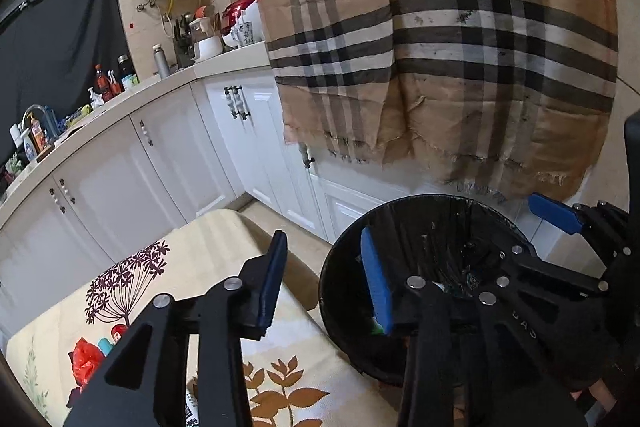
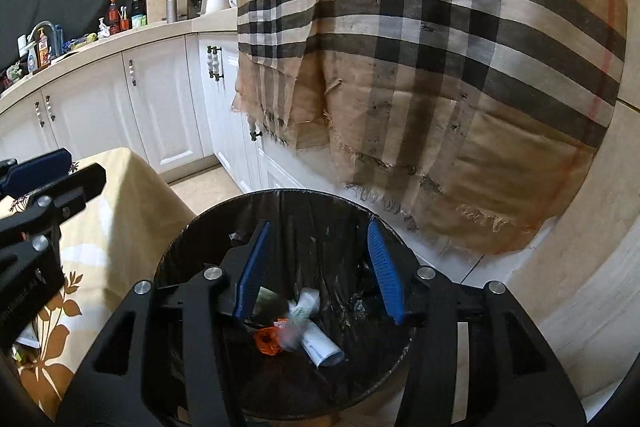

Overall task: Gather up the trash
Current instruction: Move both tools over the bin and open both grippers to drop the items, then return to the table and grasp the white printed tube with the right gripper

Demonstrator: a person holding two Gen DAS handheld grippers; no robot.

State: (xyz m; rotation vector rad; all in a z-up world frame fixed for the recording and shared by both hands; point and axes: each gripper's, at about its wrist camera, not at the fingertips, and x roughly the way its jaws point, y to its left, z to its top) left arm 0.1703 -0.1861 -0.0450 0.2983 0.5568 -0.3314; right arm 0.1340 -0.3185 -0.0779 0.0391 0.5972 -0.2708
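Note:
A black bin lined with a black bag stands on the floor beside the table; it also shows in the left wrist view. Inside lie a white tube, an orange scrap, crumpled white paper and a blurred clear wrapper. My right gripper is open and empty, right above the bin's mouth. My left gripper is open and empty, straddling the table edge and the bin's left rim. A red plastic scrap and a small teal item lie on the table.
The table has a cream floral cloth. A plaid cloth hangs over the counter behind the bin. White cabinets run along the left, with bottles and kitchenware on the countertop. The right gripper's blue finger shows at the right.

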